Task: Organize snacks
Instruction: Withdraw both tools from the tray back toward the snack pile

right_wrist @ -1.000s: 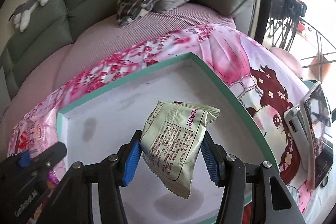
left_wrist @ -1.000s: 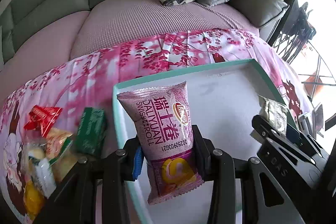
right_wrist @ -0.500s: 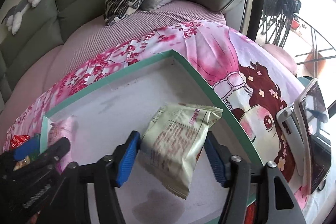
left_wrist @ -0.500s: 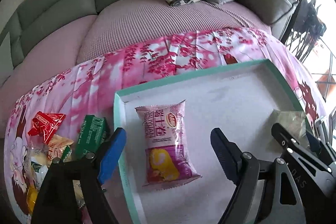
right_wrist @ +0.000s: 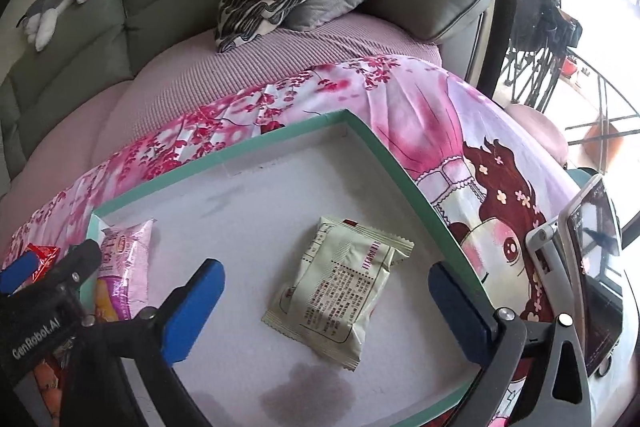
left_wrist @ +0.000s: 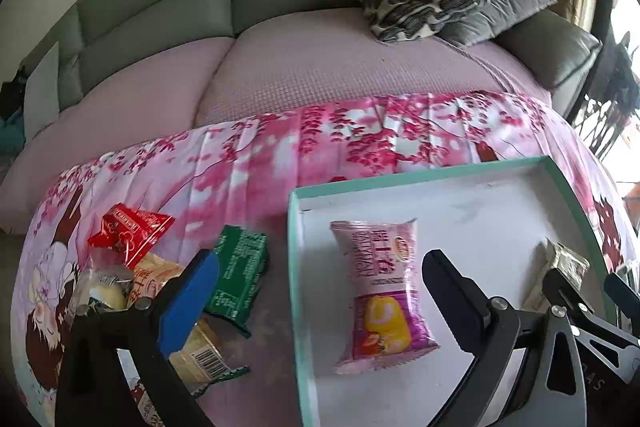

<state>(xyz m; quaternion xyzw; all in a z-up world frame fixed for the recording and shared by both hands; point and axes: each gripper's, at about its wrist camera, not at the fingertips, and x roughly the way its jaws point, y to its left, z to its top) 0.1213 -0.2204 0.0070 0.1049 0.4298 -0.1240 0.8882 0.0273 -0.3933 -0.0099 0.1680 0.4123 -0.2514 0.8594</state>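
2 pkts in tray (right_wrist: 372, 143): pink swiss roll (left_wrist: 382, 291), pale-green pkt (right_wrist: 340, 291). Both grippers' fingers just released, empty. Pile (left_wrist: 152, 275) outside left to do.

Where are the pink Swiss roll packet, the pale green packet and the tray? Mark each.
pink Swiss roll packet (left_wrist: 380, 291), left wrist view, packet middle.
pale green packet (right_wrist: 340, 287), right wrist view, printed back.
tray (right_wrist: 404, 175), right wrist view, teal right rim.

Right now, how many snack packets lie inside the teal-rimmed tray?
2. A pink Swiss roll packet near the tray's left edge, and a pale green packet toward its right side. The tray's near end is out of frame.
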